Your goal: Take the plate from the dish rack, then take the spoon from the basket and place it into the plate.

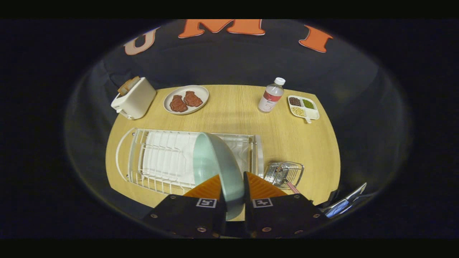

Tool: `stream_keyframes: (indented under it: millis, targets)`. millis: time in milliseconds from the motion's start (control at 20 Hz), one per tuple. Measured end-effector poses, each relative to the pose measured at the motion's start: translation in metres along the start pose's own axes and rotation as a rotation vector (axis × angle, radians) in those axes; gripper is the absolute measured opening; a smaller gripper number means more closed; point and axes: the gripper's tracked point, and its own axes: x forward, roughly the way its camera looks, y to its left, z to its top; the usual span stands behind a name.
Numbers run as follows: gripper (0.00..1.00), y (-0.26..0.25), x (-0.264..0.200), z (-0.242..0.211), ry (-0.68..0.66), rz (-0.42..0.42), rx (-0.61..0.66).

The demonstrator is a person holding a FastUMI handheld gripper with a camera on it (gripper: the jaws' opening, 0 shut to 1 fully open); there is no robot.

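Observation:
A pale green plate (215, 165) stands on edge between my fingers, its rim pinched by my gripper (232, 186), which is shut on it. The plate hangs above the right part of the white wire dish rack (150, 161), which lies on the wooden table. To the right of the rack sits a small wire basket (287, 172). The spoon's red-checked handle (292, 187) pokes out of it just beyond my right finger (261, 186).
At the table's far side stand a white toaster (134, 97) with bread in it, a plate with two pieces of meat (186, 99), a water bottle (271, 95) and a small divided tray of beans (303, 107). A device with a lit screen (344, 206) lies at the near right.

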Motion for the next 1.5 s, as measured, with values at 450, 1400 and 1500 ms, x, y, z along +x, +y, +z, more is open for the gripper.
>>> stream_keyframes:
  millis: [450,1400,1500]
  targets:
    - [0.22,-0.036,-0.051,-0.032,-0.079,0.021,0.093]
    - [0.22,-0.054,-0.035,-0.180,0.017,0.245,0.274]
    - [0.22,-0.051,-0.029,-0.188,0.022,0.280,0.293]
